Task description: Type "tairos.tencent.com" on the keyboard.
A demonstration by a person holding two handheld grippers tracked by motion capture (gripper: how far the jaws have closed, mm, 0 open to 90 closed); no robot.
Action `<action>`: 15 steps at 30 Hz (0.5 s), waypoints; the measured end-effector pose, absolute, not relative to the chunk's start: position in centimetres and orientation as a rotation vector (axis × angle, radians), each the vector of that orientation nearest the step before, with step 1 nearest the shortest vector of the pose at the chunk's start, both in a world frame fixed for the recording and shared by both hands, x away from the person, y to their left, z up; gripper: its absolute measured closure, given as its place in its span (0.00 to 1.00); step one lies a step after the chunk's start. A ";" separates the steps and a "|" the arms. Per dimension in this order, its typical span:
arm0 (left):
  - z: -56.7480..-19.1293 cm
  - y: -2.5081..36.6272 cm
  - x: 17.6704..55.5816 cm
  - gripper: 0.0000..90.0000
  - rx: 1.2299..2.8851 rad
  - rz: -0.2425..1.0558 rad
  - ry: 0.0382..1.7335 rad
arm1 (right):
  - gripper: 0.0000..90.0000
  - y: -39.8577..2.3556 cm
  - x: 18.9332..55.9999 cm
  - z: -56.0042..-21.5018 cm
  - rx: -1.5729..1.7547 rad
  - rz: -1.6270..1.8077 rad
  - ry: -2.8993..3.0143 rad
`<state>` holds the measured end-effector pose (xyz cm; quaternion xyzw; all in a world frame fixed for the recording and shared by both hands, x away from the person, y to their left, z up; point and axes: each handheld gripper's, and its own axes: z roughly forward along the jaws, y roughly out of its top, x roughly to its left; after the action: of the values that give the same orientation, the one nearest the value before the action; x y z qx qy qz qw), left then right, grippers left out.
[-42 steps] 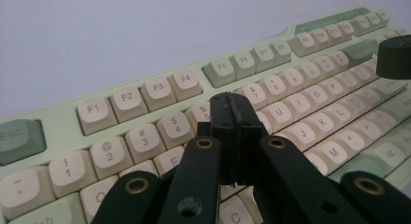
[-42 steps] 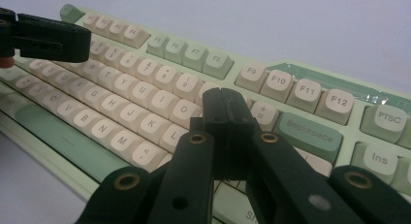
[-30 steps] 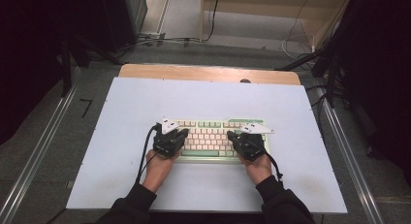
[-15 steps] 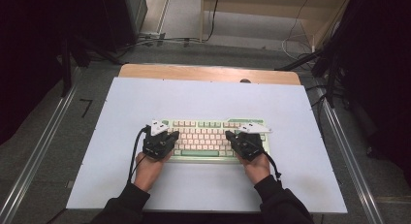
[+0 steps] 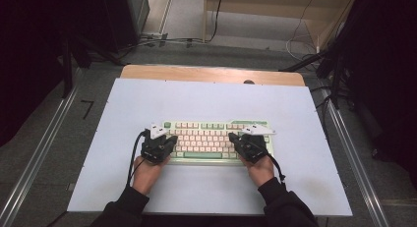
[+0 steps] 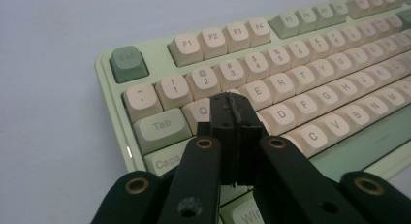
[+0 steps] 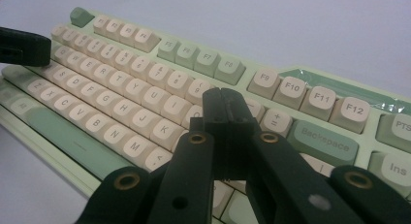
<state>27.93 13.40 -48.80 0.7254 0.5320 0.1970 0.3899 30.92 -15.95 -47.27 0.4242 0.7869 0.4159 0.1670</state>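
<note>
Near the front middle of the pale blue bench (image 5: pixel 147 104) lies a keyboard (image 5: pixel 216 138): mint-green plastic case, cream square keycaps with rounded tops, darker green Esc, Backspace and spacebar. Left gripper (image 6: pixel 232 107) hovers over Q and W, right gripper (image 7: pixel 224 104) over the number row; both jaws pressed together, empty.
</note>
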 end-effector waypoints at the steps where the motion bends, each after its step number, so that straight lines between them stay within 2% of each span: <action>1: -48.9 13.4 28.0 1.00 1.845 0.497 1.355 | 0.97 -15.9 30.9 -47.3 1.207 1.184 2.239; 7: -48.9 13.0 28.0 1.00 1.888 0.514 1.351 | 0.97 -15.8 30.8 -47.4 1.198 1.172 2.244; 15: -48.2 13.4 27.6 1.00 1.792 0.534 1.335 | 0.97 -15.9 31.0 -47.4 1.213 1.177 2.239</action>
<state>27.59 13.40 -48.17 0.7115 0.5302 0.2119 0.4096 30.99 -15.89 -47.35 0.4263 0.7869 0.4136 0.1674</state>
